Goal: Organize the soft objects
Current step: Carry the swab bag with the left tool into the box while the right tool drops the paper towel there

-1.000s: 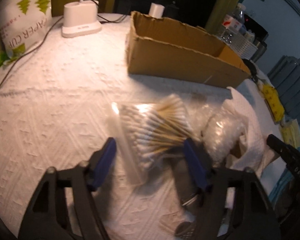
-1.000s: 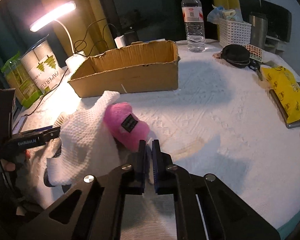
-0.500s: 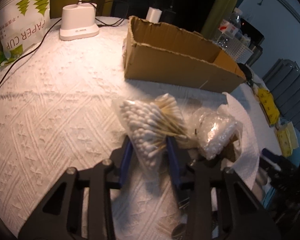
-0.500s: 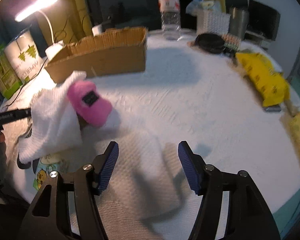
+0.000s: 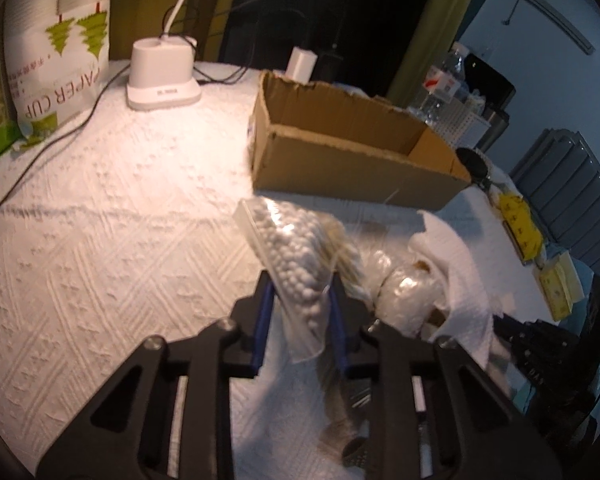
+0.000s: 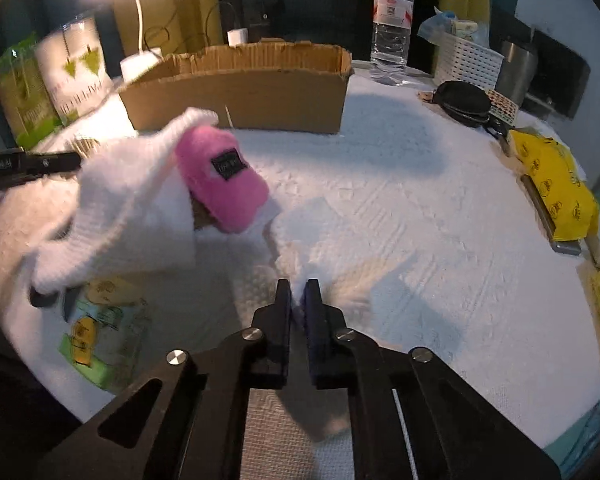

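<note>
My left gripper [image 5: 300, 292] is shut on a clear bag of cotton swabs [image 5: 296, 252], lifted a little off the white tablecloth. Beside it lie another clear bag [image 5: 408, 296] and a white towel [image 5: 456, 280]. An open cardboard box [image 5: 352, 152] stands behind them. In the right wrist view my right gripper [image 6: 298, 292] is shut on a fold of a white cloth [image 6: 320, 236] lying on the table. A pink plush item [image 6: 224, 180] rests on a white knitted towel [image 6: 128, 208] to the left, in front of the cardboard box [image 6: 240, 92]. The left gripper's black finger [image 6: 32, 162] shows at the left edge.
A lamp base [image 5: 162, 76] and paper cup pack [image 5: 60, 44] stand at the back left. A water bottle [image 6: 392, 24], white basket [image 6: 466, 60], black pouch [image 6: 464, 102] and yellow packet [image 6: 556, 180] sit at the right. A green packet [image 6: 100, 340] lies near the front edge.
The left gripper closed on the cotton swab bag and raised it. The right gripper opened, shifted over the white cloth, then closed on a fold of it.
</note>
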Tool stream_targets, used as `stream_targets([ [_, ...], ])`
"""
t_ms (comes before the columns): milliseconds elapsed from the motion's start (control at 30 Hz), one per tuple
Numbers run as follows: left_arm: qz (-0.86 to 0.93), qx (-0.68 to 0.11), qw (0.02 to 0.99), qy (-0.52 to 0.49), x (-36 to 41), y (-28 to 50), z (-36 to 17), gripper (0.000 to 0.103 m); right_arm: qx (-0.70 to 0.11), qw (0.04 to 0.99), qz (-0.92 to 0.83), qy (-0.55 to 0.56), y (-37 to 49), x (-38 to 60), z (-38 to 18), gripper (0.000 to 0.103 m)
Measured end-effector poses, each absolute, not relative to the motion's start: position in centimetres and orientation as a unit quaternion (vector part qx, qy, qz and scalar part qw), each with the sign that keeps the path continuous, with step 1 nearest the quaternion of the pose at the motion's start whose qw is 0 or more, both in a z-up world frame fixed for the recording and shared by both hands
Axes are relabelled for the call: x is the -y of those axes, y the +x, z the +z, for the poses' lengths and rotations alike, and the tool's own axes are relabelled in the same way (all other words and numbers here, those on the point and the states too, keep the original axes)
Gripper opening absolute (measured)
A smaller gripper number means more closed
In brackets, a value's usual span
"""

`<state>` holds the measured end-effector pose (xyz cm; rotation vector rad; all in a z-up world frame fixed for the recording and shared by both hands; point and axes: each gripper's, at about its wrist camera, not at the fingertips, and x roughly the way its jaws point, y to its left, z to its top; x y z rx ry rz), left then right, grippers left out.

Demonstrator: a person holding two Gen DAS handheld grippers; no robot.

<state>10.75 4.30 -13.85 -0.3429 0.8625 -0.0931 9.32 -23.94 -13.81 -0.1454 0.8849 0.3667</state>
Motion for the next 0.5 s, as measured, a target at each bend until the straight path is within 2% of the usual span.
stream_targets([
  [500, -0.039, -0.350, 0.927, -0.128, -4.1, 12.7, -8.0, 0.027, -0.334, 0.919, 0.201, -0.056, 13.6, 23.4, -7.4, 0.007],
])
